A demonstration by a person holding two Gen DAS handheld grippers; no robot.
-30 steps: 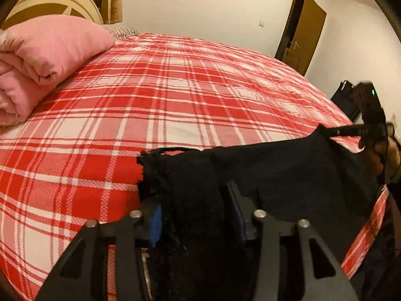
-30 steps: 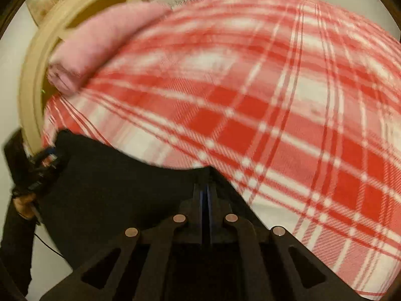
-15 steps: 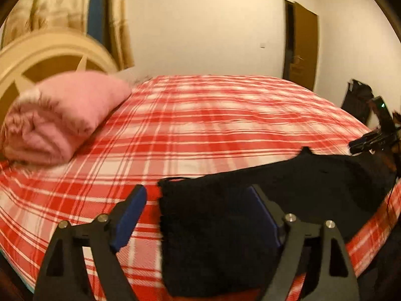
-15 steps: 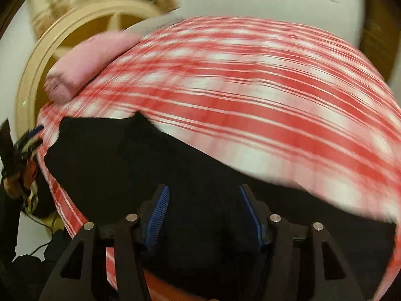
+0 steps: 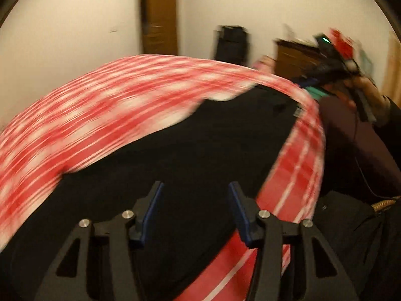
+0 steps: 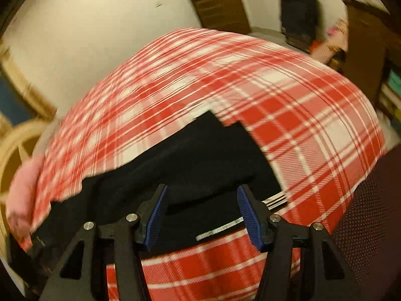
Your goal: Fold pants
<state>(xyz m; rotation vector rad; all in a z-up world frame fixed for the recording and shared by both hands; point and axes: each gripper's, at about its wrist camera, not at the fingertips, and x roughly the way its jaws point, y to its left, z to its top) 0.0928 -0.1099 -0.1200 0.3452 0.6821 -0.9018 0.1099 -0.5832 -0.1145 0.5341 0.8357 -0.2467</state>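
Note:
The black pants (image 5: 175,150) lie flat along the near edge of the red-and-white plaid bed (image 5: 100,100). My left gripper (image 5: 195,205) is open and empty, just above the pants. In the right wrist view the pants (image 6: 195,158) lie folded over, with a white striped waistband (image 6: 274,198) showing at their right edge. My right gripper (image 6: 200,213) is open and empty, hovering over that end. The right gripper also shows in the left wrist view (image 5: 308,82), held by a hand beyond the far end of the pants. Both views are motion-blurred.
A pink rolled blanket (image 6: 22,188) and a cream round headboard (image 6: 15,145) sit at the bed's left end. A brown door (image 5: 159,15), a dark bag (image 5: 231,42) and wooden furniture (image 5: 295,55) stand by the white wall. The bed edge (image 5: 300,165) drops off beside the person's dark clothes.
Both grippers let go of the pants and opened; the pants now lie on the bed. Both cameras have swung to the right, away from the headboard toward the door.

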